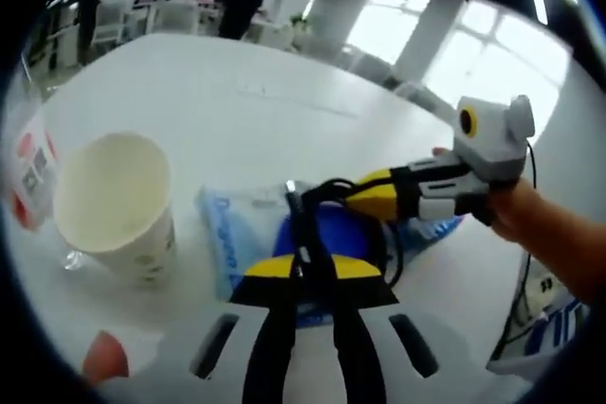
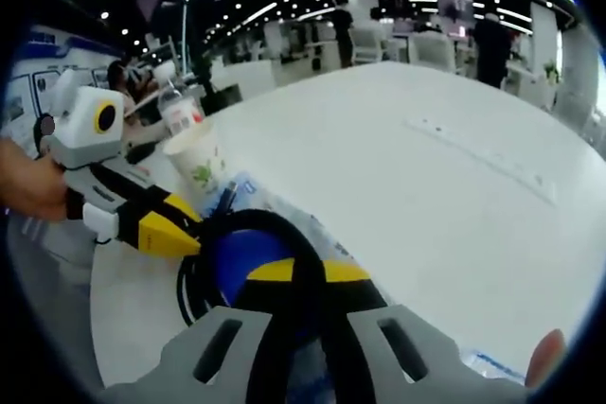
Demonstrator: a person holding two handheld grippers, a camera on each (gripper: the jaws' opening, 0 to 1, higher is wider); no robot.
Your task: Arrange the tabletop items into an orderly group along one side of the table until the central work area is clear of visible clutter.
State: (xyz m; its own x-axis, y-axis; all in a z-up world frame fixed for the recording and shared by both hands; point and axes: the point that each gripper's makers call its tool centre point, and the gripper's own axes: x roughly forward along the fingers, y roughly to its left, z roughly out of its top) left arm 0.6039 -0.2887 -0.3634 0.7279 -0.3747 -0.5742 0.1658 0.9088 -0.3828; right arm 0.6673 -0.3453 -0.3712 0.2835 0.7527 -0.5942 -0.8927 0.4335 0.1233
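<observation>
White worktop (image 1: 237,92) spreading wide and bare across the upper part of both views, with office chairs and standing people far behind under strip lights. Nearer the left gripper view's own jaws, lying flat on the worktop: pale blue printed plastic packet (image 1: 227,234), partly under a blue round object (image 1: 331,229) ringed by a coiled black cable (image 1: 327,191). Just left of the packet, standing upright and apart from it: white paper cup (image 1: 118,201), empty as far as can be told, with green print low on its side. Left of the cup, at the edge: clear bottle with a red and white label (image 1: 26,172), blurred. Left gripper (image 1: 312,234) reaching over the blue object, black jaws close together with the cable running between them; cannot tell whether actually clamped on it. Right gripper (image 1: 379,196) coming in from the right, held by a hand (image 1: 516,210), yellow-and-black tips at the cable's far side, touching or just beside it; grip likewise cannot be told. In the right gripper view, same cluster seen from the opposite side: right gripper (image 2: 298,262) low over the blue object (image 2: 241,257) and cable (image 2: 275,224), left gripper (image 2: 185,234) entering from the left, paper cup (image 2: 194,163) and bottle (image 2: 175,106) beyond it near the worktop (image 2: 426,158) edge.
</observation>
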